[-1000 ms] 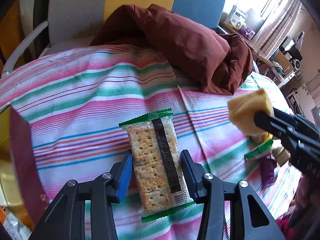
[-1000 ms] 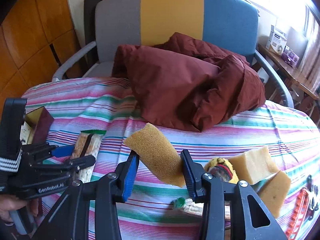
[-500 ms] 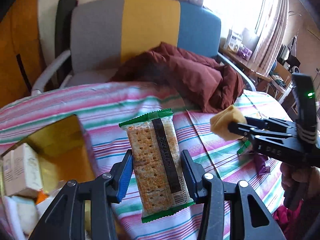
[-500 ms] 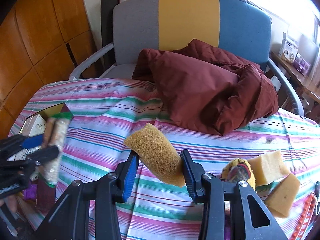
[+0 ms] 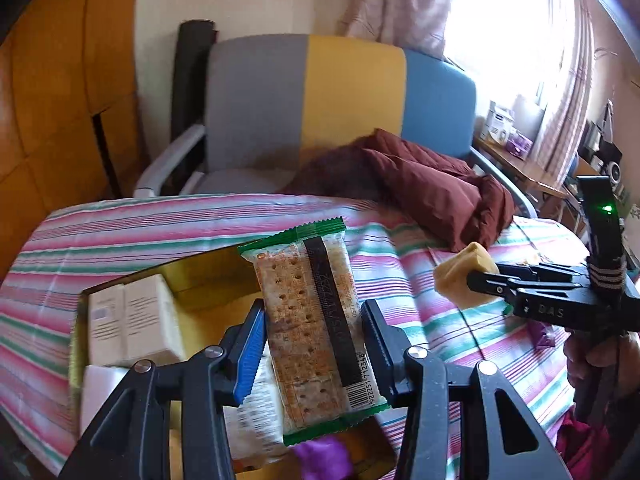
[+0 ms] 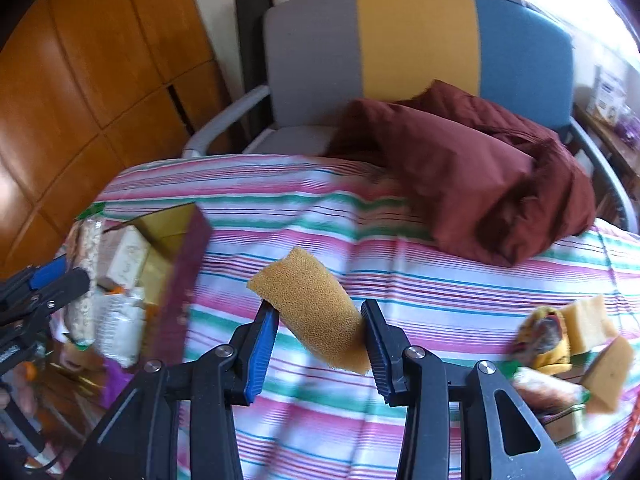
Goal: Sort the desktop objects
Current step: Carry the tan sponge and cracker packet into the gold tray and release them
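Observation:
My left gripper is shut on a green-edged cracker packet and holds it upright over an open yellow-lined box with white cartons inside. My right gripper is shut on a tan sponge, held above the striped cloth. In the left wrist view the right gripper and its sponge are at the right. In the right wrist view the left gripper with the packet is at the left over the box.
A dark red quilted cloth lies at the back of the striped table, in front of a grey, yellow and blue chair. Two more sponges, a yellow toy and a snack packet lie at the right.
My left gripper has swung left and up with the cracker packet, from over the cloth to over the open box. My right gripper with the sponge has also shifted left.

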{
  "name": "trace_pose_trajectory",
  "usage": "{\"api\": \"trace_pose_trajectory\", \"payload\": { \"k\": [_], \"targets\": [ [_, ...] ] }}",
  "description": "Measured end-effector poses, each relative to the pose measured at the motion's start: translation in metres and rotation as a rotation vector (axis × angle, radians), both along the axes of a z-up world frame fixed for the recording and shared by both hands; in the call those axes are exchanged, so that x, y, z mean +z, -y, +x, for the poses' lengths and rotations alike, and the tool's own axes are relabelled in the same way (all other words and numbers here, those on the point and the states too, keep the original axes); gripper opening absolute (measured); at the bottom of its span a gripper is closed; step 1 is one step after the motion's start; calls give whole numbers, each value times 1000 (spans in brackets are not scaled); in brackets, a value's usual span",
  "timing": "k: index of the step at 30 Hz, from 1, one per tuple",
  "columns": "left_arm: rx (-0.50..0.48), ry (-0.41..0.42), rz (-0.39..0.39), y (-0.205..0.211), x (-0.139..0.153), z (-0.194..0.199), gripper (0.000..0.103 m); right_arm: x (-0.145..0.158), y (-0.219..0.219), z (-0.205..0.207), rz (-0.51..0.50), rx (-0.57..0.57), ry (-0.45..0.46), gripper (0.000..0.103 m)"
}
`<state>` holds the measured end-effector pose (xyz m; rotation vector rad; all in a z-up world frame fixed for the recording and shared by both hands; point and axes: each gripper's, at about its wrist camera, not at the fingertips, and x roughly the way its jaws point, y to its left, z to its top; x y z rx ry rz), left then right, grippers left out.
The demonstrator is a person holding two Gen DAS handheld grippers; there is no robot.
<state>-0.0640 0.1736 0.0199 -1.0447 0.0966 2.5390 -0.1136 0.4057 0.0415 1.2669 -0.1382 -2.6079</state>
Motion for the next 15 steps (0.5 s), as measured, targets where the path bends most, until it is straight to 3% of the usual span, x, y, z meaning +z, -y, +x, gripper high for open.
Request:
{"api": "trace_pose_trajectory", "payload": {
  "k": [15],
  "targets": [
    [156, 6, 42, 90, -10, 12, 47, 18, 127, 27, -137, 161, -37, 43]
  ]
}}
